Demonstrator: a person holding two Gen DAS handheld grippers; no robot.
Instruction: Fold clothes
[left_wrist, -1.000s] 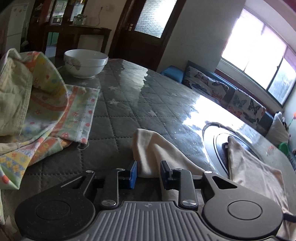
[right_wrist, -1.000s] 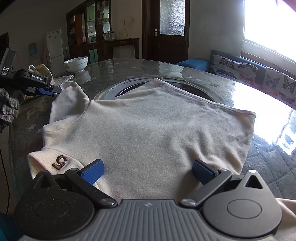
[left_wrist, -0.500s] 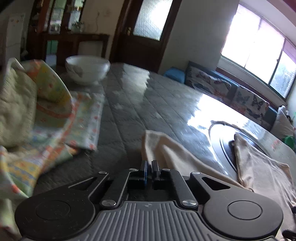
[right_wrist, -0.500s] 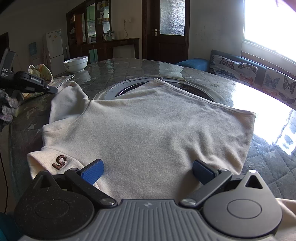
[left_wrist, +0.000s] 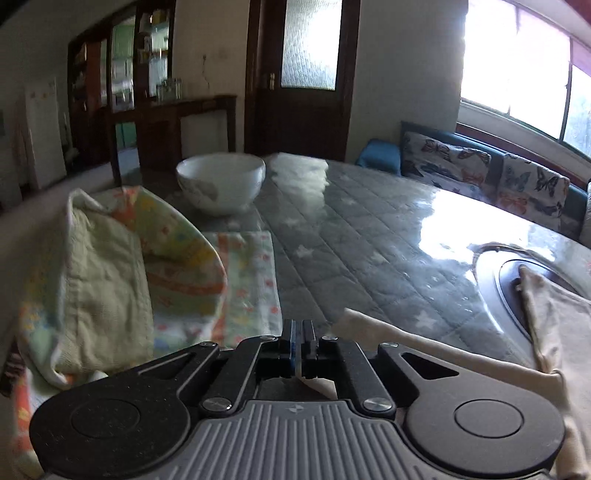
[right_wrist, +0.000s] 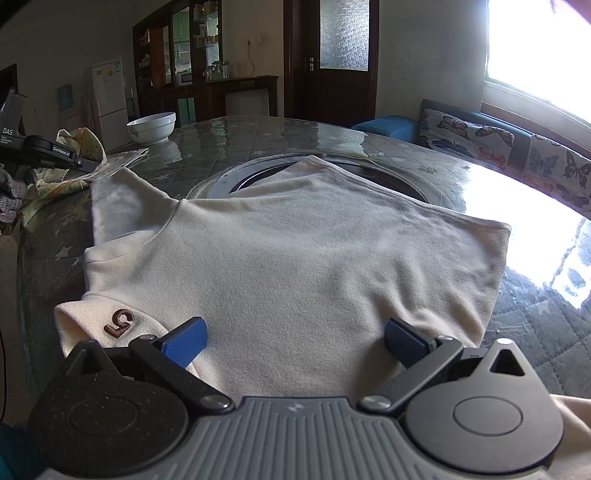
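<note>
- The cream shirt (left_wrist: 436, 349), in my left wrist view, runs as a long sleeve from my left gripper (left_wrist: 298, 345) away to the right, toward the shirt's body over the round dark inset (left_wrist: 517, 275) in the table. The jaws are pressed together on the sleeve's end, and a corner of fabric shows beneath them. The sleeve looks raised off the quilted table cover (left_wrist: 351, 236).
- To the left of that gripper lies a heap of pastel floral cloth (left_wrist: 147, 280), and a white bowl (left_wrist: 221, 181) stands beyond it, well apart from the shirt.
- In my right wrist view, the shirt (right_wrist: 295, 258) lies spread flat straight ahead of my right gripper (right_wrist: 293, 338), whose blue pads (right_wrist: 184, 339) stand wide apart, gripping nothing. A collar with a brown embroidered mark (right_wrist: 119, 322) sits just beside the left pad.
- The sleeve (right_wrist: 110, 206) stretches away to the far left, where my left gripper (right_wrist: 86, 164) reaches its tip.
- I judge the fold turns on this: the sleeve's long axis points rightward from my left gripper to the body, so that hand, the nearer, would carry it across.
</note>
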